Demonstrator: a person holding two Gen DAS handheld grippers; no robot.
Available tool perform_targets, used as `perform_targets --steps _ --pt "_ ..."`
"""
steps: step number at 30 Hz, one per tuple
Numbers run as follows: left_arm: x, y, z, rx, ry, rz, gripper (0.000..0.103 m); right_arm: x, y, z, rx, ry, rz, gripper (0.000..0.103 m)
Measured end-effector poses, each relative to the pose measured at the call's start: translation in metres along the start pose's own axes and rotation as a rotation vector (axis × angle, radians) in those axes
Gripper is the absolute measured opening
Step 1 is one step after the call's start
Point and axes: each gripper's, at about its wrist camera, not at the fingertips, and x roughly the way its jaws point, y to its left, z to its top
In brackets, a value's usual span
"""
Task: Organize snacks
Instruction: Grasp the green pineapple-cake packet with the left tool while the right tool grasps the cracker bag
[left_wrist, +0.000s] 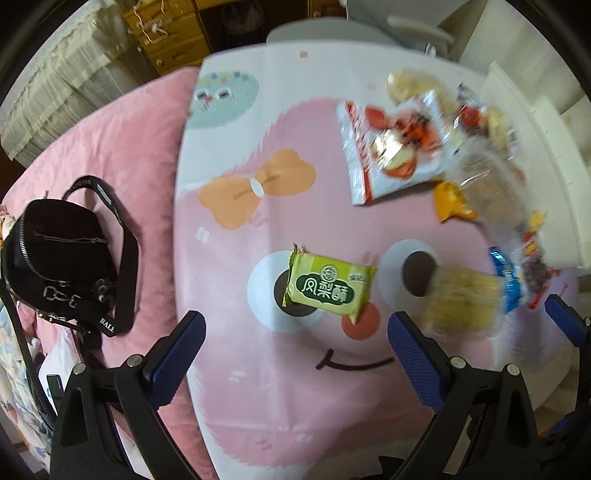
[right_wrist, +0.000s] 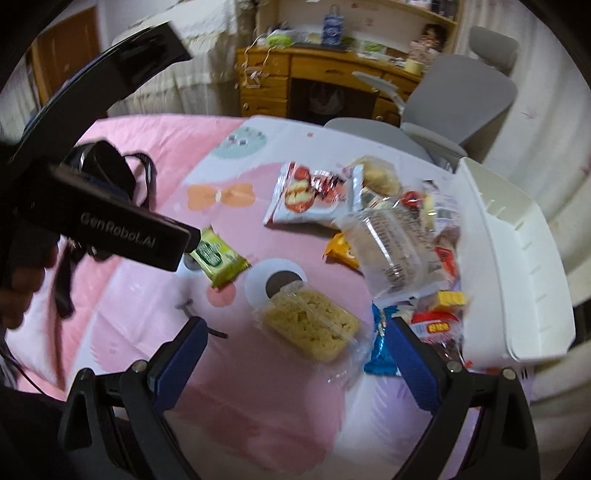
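Note:
A green snack packet (left_wrist: 328, 291) lies flat on the pink cartoon tablecloth (left_wrist: 258, 387), just ahead of my left gripper (left_wrist: 295, 343), which is open and holds nothing. To its right sits a clear-wrapped yellow cake (left_wrist: 461, 299). In the right wrist view that yellow cake (right_wrist: 310, 321) lies just beyond my right gripper (right_wrist: 295, 354), open and empty above the cloth. The green packet (right_wrist: 218, 256) shows further left, partly hidden by the left tool's black housing (right_wrist: 110, 225). A heap of snacks fills the right side: a red-and-white bag (right_wrist: 306, 195), clear-wrapped brown bread (right_wrist: 391, 251), an orange packet (right_wrist: 340, 249) and a blue packet (right_wrist: 380, 343).
A white plastic bin (right_wrist: 517, 266) stands at the table's right edge beside the heap. A black shoulder bag (left_wrist: 55, 258) lies on the pink bedding left of the table. Behind are a grey office chair (right_wrist: 461, 103) and a wooden desk (right_wrist: 295, 81). A hand (right_wrist: 22, 291) grips the left tool.

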Motion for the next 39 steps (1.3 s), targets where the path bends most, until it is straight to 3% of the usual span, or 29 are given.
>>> perform_targets --steps 6,17,21,26,30,34,39 --pt "0.034 -0.002 0.013 0.020 0.025 0.021 0.098 0.046 -0.006 -0.002 -0.004 0.088 0.033 0.096" --pt "0.065 0.000 0.025 0.018 0.075 0.007 0.095 0.074 -0.014 0.003 0.016 0.122 0.047 0.096" --pt "0.074 -0.001 0.025 0.016 0.094 -0.010 0.084 0.083 -0.019 0.006 0.042 0.148 0.069 0.096" --pt "0.077 0.001 0.025 0.004 0.095 -0.038 0.078 0.093 -0.021 0.007 0.072 0.181 0.081 0.092" --pt "0.075 -0.001 0.024 0.013 0.083 -0.053 0.062 0.098 -0.022 0.006 0.082 0.201 0.093 0.090" --pt "0.072 -0.003 0.025 0.020 0.078 -0.052 0.057 0.098 -0.020 0.007 0.074 0.203 0.081 0.084" --pt "0.071 -0.001 0.025 0.012 0.078 -0.052 0.054 0.095 -0.021 0.009 0.079 0.209 0.079 0.068"
